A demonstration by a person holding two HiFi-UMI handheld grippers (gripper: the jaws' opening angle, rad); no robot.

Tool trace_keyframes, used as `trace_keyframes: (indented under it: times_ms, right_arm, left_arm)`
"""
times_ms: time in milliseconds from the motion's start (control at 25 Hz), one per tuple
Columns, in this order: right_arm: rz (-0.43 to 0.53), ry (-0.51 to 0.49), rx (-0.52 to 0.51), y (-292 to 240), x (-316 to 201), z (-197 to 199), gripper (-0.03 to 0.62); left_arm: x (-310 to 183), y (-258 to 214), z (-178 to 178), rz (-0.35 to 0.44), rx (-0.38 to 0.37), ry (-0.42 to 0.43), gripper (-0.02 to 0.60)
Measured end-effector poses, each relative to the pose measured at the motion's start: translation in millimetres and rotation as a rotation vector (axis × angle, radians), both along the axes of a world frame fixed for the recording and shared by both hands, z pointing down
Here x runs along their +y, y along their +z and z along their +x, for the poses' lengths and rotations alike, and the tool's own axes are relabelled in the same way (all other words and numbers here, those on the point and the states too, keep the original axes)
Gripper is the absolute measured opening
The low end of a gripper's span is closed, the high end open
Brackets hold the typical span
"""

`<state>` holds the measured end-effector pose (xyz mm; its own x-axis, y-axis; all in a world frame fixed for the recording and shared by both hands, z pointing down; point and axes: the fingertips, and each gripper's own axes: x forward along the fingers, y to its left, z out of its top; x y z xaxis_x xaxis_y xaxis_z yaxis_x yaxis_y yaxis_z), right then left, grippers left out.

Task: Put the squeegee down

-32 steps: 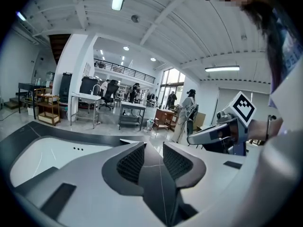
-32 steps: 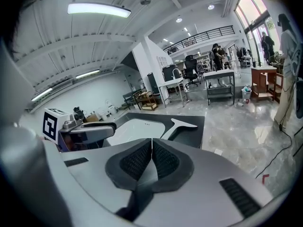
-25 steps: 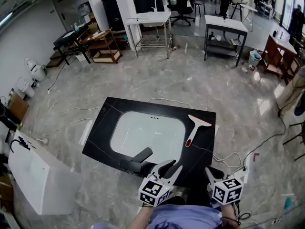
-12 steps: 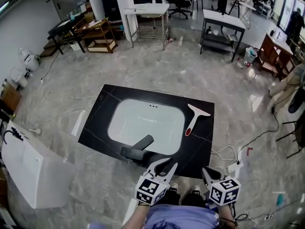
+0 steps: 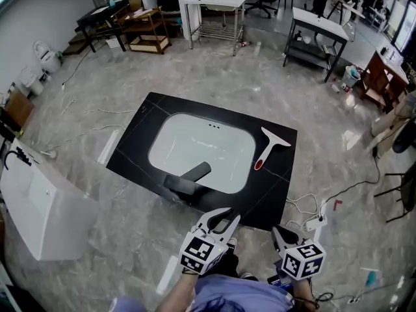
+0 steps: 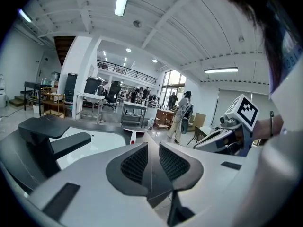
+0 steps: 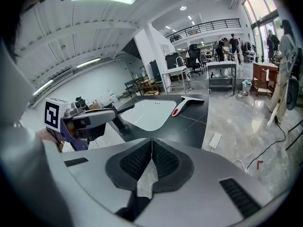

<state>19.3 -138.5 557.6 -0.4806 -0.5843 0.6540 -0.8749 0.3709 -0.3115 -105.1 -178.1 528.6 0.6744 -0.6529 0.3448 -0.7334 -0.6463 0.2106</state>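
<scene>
The squeegee point(image 5: 268, 146), white with a red-tipped handle, lies flat on the black countertop slab point(image 5: 273, 187), to the right of the white sink basin point(image 5: 201, 151). It also shows small in the left gripper view as the squeegee point(image 6: 131, 135) and in the right gripper view as the squeegee point(image 7: 187, 103). No gripper touches it. My left gripper point(image 5: 231, 216) hangs over the floor just off the slab's near edge; its jaws are closing, pads point(image 6: 136, 162) almost together, nothing between them. My right gripper point(image 5: 276, 230) is beside it, shut and empty, pads point(image 7: 163, 160) meeting.
A black faucet point(image 5: 188, 177) lies across the basin's near rim. A white cabinet point(image 5: 39, 207) stands at the left. Cables and a power strip point(image 5: 315, 225) lie on the floor right of the slab. Tables point(image 5: 318, 28) and shelving stand at the back.
Both grippers have drawn back from the slab toward the person. The left jaws have gone from apart to nearly together. The squeegee has stayed where it lies.
</scene>
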Motion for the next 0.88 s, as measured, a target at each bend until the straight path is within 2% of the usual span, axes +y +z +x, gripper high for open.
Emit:
trace_keyframes:
  times_ms: [520,880]
  right_arm:
    - [0.069,0.006,-0.041,-25,78,66,0.021]
    - [0.111,-0.096,-0.086,-29,150,77,0.021]
  left_arm:
    - [93,-28,64,0.036,-0.038,-0.010,0.080]
    - [181,-31,85,0.040,-0.042,-0.077,0.078]
